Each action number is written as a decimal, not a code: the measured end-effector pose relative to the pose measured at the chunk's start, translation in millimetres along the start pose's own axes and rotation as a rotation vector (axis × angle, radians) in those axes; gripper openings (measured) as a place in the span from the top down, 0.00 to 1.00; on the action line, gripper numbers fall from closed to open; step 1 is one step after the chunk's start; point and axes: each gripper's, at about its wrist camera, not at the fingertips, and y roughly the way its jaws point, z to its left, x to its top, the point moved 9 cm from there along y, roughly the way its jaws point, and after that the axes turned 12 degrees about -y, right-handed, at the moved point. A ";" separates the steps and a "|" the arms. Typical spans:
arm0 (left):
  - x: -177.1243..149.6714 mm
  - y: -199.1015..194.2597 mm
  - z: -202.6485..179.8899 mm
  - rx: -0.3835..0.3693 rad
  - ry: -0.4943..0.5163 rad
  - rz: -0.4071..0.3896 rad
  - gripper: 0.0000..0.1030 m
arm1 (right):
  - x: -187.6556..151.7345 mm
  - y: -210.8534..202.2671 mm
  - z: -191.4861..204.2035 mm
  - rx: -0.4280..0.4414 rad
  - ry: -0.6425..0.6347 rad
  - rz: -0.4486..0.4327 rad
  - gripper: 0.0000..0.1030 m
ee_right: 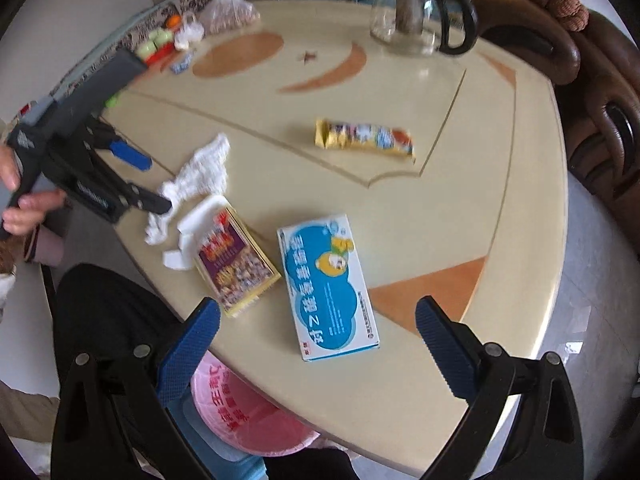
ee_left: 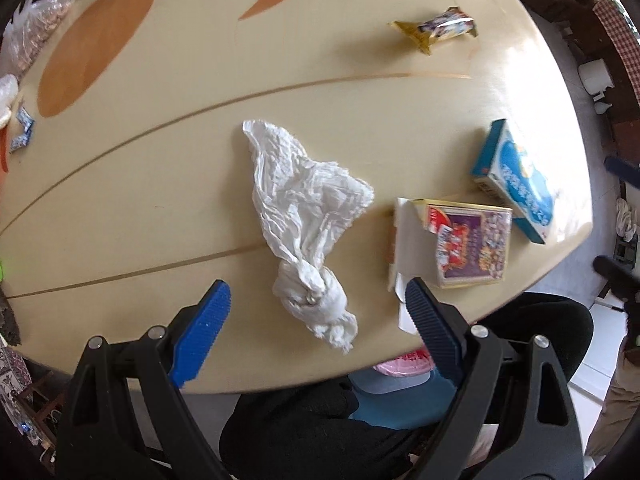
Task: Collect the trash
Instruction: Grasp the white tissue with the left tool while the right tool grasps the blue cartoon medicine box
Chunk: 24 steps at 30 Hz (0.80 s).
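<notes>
Cream lacquered round worktop with orange inlaid shapes carries all the items. Glass teapot with black handle stands at the far edge. Pink plastic-lined bin sits below the near worktop edge, between the person's black-clad knees.

Crumpled white paper tissue lies near the near edge, its twisted end pointing toward the left tool. Left tool: released, blue-padded jaws spread wide on either side of the twisted end, not touching it.

Blue and white cardboard box lies flat to the right of the tissue. Purple and yellow cardboard box with an open white flap lies between the tissue and the blue box, just beside the tissue. Yellow snack wrapper lies farther in, well apart from the boxes.

Right tool: released, jaws wide apart, hovering over the near end of the blue box, holding nothing.
</notes>
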 end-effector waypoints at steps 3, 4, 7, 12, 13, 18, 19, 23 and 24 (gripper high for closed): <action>8.2 10.0 3.4 -0.002 -0.010 0.012 0.16 | -8.8 19.6 -1.8 0.004 -0.007 0.045 0.07; 10.1 13.4 4.7 -0.001 -0.013 0.016 0.16 | -10.5 23.8 -2.4 0.004 -0.009 0.053 0.07; 14.6 20.1 7.7 -0.009 -0.022 0.021 0.16 | -14.3 36.2 -3.6 0.003 -0.021 0.081 0.07; 21.2 27.8 11.9 -0.008 -0.018 0.022 0.16 | -14.5 52.0 -0.2 -0.023 -0.065 0.108 0.07; 23.2 28.8 11.7 -0.008 -0.014 0.017 0.19 | -14.8 55.5 0.9 -0.031 -0.078 0.115 0.07; 31.9 28.1 12.4 0.011 0.006 -0.005 0.28 | -15.2 67.0 1.0 -0.089 -0.134 0.138 0.08; 33.2 28.0 12.7 0.015 0.006 -0.010 0.29 | -15.6 69.4 1.1 -0.094 -0.135 0.141 0.15; 35.9 26.4 11.2 0.052 0.016 -0.034 0.38 | -18.8 75.2 0.9 -0.090 -0.123 0.147 0.31; 35.7 27.1 9.6 0.062 0.018 -0.037 0.40 | -19.1 75.4 1.1 -0.074 -0.112 0.146 0.36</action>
